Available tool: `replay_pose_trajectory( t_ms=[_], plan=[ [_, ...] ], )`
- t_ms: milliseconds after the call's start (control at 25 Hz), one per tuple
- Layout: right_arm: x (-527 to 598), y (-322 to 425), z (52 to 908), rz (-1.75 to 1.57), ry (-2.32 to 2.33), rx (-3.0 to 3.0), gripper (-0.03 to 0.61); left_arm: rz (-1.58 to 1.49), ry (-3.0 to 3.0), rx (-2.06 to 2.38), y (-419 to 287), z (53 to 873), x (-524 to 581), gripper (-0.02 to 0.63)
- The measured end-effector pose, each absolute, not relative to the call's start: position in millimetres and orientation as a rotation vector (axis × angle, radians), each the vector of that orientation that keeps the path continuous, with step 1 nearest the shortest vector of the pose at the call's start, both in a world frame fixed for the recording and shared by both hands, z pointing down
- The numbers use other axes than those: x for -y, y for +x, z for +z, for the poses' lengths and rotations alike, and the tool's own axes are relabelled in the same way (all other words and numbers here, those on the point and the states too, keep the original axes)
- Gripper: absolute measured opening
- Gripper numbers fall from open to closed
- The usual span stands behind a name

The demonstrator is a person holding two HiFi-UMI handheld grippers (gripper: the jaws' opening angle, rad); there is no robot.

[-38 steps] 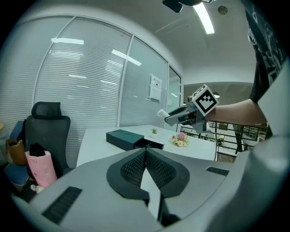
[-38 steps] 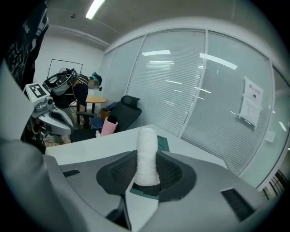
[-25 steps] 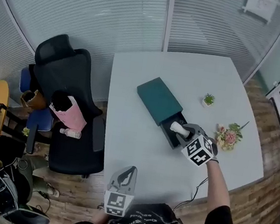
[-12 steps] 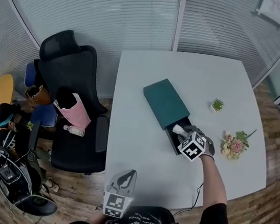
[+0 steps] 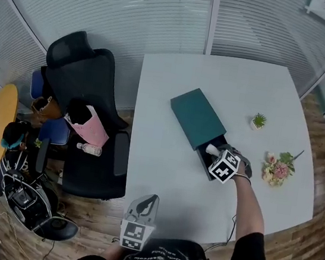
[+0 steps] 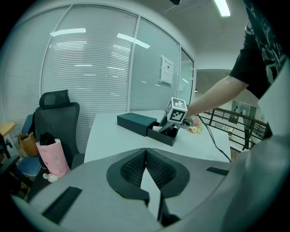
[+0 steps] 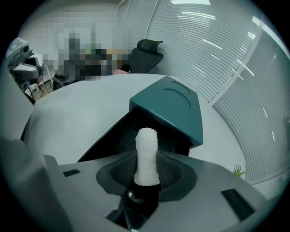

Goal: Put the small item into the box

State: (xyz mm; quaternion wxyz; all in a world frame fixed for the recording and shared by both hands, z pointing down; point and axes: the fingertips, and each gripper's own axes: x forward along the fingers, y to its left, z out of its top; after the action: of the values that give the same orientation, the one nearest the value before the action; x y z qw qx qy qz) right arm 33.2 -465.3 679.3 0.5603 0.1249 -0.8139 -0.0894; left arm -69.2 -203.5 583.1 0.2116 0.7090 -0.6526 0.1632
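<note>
Jaws of right gripper pinch white stick, its length aimed into drawer of teal box, dark base obscured; left gripper pressed together, empty.

Left tongs closed and empty, teal box on white table, right tongs at its drawer.

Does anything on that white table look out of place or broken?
Nothing looks damaged or spilled. The teal box sits askew on the table with its dark drawer slid out, and a flower bunch lies flat near the right edge.
</note>
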Motion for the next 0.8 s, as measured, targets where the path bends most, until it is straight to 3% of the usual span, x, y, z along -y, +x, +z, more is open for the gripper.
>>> replay_pose_trajectory(
  t_ms=[360,560,800],
  plan=[
    [465,35,691,-0.161,0.309,1.902,0.143,0.447,1.911,1.835,-82,590,203,0.018],
    [468,33,683,-0.12,0.364,1.948,0.226,0.439,1.941,1.808,-71,587,204,0.018],
    [470,29,656,-0.12,0.411,2.021,0.269,0.431,1.959,1.808,-67,583,204,0.018]
  ],
)
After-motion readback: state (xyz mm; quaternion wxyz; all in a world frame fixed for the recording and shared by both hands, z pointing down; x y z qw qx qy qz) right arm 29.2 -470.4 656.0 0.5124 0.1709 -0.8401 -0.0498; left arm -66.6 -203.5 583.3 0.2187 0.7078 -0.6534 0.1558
